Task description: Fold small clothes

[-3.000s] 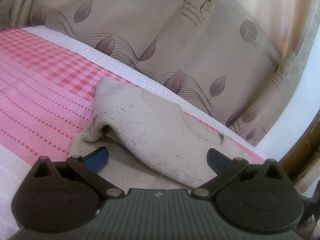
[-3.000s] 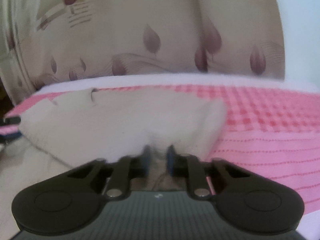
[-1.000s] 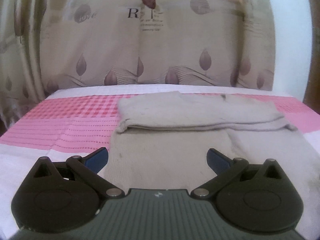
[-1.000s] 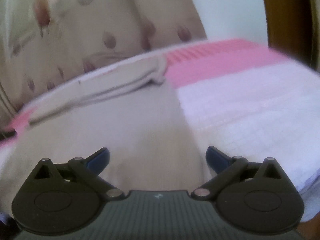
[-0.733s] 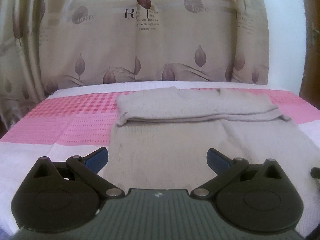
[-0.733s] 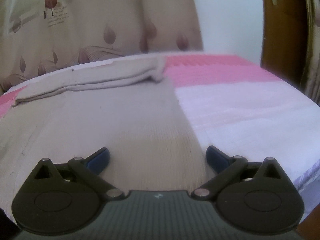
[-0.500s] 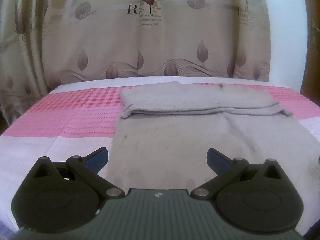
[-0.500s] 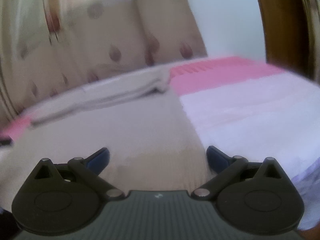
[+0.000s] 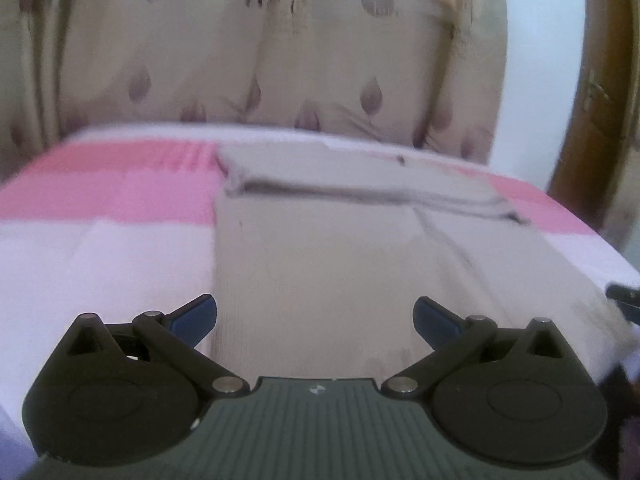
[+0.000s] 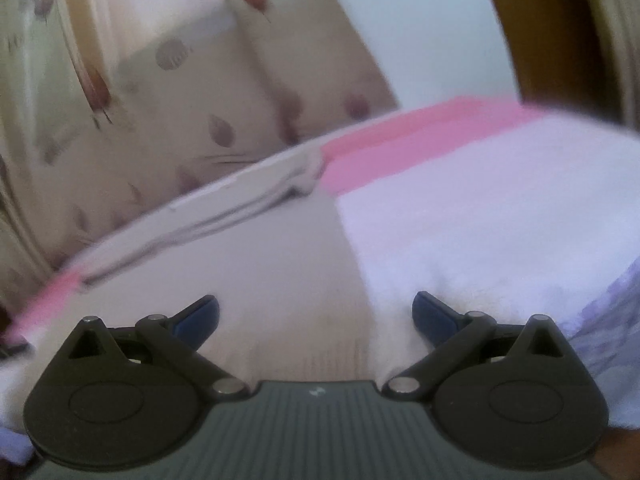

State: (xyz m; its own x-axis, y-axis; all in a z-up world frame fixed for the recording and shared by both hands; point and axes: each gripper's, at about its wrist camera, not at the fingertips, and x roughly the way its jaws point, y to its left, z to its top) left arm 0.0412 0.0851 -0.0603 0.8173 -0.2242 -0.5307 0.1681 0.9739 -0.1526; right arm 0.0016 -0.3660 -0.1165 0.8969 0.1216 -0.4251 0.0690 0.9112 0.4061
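A beige knit garment [image 9: 340,248] lies flat on the bed, its far part folded over into a thick band [image 9: 360,176]. My left gripper [image 9: 315,316] is open and empty, low over the garment's near left edge. My right gripper [image 10: 315,314] is open and empty over the garment's [image 10: 260,276] near right edge, where beige cloth meets white sheet. The right gripper's tip [image 9: 624,300] shows at the right edge of the left wrist view. Both views are blurred.
The bed [image 9: 100,248] has a sheet with pink and white bands. A beige curtain with leaf prints [image 9: 280,60] hangs behind it. A white wall and a brown wooden door frame [image 9: 592,100] stand at the right.
Both grippers have drawn back toward the near edge of the garment and dropped lower. The right view has tilted. Three seconds ago the right gripper was shut on the fold; it is open now.
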